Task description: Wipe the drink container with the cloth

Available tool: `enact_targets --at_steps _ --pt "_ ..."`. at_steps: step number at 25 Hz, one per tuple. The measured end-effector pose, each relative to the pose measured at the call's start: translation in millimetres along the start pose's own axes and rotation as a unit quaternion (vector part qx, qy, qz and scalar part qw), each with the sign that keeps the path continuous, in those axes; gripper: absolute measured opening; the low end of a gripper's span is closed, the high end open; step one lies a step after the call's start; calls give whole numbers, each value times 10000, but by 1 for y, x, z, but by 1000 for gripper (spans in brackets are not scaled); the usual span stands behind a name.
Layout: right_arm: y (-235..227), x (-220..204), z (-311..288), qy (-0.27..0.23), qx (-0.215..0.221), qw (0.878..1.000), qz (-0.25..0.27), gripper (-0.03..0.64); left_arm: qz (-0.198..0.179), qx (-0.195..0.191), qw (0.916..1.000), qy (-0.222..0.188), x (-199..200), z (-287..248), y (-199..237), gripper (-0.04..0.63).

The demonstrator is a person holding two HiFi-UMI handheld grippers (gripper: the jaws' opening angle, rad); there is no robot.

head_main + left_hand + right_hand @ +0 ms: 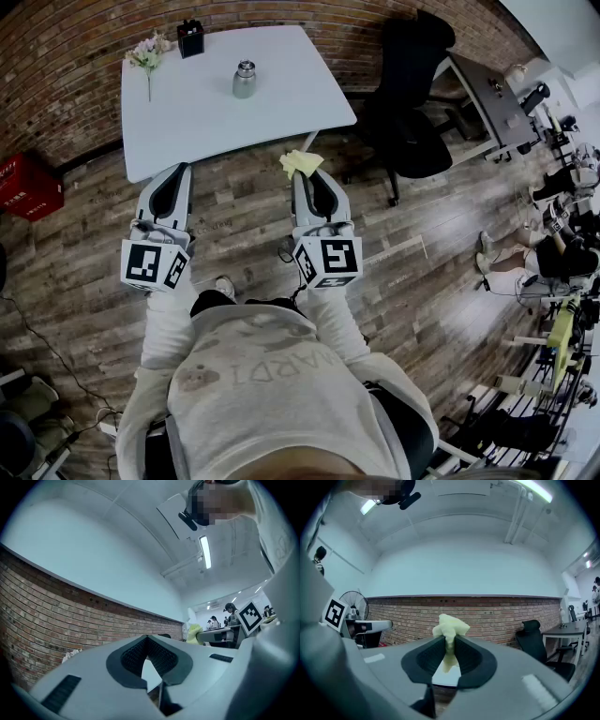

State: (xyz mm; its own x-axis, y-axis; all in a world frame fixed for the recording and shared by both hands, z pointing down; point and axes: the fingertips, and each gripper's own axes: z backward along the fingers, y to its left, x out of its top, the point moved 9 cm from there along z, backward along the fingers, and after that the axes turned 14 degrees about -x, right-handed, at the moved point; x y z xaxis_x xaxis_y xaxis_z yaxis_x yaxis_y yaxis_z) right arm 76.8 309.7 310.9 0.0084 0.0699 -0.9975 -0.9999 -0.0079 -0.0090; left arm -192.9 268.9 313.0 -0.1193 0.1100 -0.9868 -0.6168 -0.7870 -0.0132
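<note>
white table (206,117) carries 3 things: a steel bottle (245,80), a black box (190,38), flowers (148,54).

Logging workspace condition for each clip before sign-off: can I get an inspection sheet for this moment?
Surface: white table, ahead of the person.
Job's things: steel drink container upright on the table; yellow cloth short of the table edge.
Clutter: black box and flowers at the far edge.
Grippers: left gripper jaws together, empty; right gripper jaws shut on the cloth.
Cables: thin cable on the floor.
Surroundings: brick wall, office chair, red crate.
</note>
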Motion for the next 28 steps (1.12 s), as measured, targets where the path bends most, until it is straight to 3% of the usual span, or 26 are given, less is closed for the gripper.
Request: enact_targets --at_steps 28 --pt "43 -2 -40 -106 -328 9994 32 74 73 -326 9994 -132 -2 -3 70 0"
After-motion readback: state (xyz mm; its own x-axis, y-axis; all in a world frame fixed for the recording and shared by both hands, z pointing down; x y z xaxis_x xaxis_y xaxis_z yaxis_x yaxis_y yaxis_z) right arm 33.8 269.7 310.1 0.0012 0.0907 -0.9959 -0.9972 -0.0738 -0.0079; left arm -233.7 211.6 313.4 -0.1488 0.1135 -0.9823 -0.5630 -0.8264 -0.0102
